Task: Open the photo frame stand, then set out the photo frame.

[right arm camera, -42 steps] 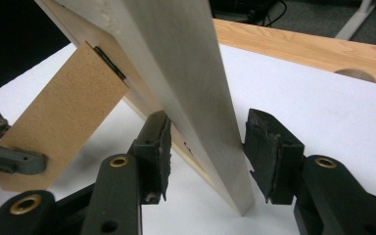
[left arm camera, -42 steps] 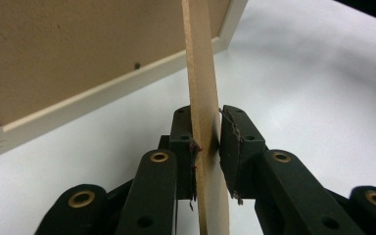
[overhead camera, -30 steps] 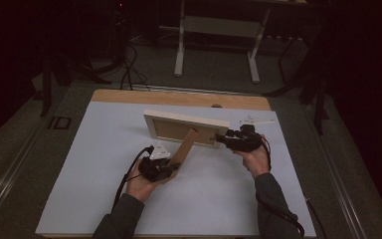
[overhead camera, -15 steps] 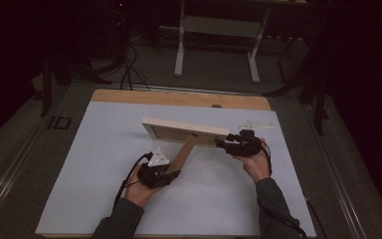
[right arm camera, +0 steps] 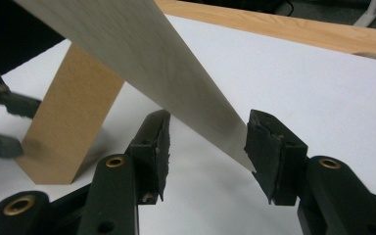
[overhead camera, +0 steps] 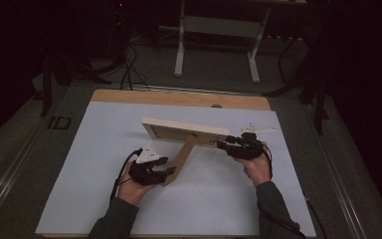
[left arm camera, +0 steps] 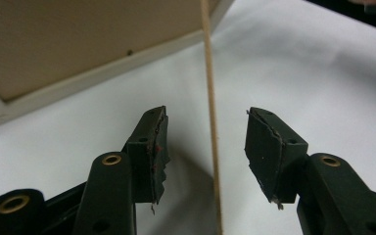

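With the left tool [overhead camera: 171, 171] just spreading off the stand leg [overhead camera: 181, 158], the picture frame [overhead camera: 185, 132], pinched by the right tool [overhead camera: 222, 145], could topple.

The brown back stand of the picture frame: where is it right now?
In the high view the back stand slants from the picture frame at mid-table down to the white mat, its foot between the open jaws of the left tool.
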Motion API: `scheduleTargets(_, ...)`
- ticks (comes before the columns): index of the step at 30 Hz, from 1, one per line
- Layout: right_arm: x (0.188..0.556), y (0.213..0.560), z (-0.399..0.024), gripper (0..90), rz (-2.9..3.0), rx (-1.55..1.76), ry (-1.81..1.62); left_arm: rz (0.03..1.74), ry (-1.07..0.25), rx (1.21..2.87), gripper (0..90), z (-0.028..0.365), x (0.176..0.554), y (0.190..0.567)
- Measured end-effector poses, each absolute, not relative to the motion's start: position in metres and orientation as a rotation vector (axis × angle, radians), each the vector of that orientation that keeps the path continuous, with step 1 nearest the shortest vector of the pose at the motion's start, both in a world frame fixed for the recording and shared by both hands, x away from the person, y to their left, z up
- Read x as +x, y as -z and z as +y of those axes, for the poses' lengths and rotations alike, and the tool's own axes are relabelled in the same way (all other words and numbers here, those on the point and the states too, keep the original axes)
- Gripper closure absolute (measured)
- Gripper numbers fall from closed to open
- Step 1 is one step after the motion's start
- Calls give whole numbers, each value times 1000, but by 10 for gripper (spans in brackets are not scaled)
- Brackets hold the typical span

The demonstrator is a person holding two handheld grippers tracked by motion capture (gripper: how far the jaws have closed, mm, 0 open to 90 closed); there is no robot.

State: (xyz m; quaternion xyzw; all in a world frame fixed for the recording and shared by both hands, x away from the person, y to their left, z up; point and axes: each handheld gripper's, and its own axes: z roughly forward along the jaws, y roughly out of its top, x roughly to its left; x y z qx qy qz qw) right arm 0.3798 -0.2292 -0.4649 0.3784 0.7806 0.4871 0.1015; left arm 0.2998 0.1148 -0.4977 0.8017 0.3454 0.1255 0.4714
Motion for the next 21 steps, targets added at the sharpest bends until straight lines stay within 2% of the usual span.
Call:
scheduleTargets(18, 377, 473, -240, 510, 2307, 1138, -1415, 941, -350, 1881, 518, 140, 303, 488)
scheduleTargets(21, 376, 474, -243, 510, 2296, 1141, -1408, 958, -368, 1865, 541, 143, 303, 487)
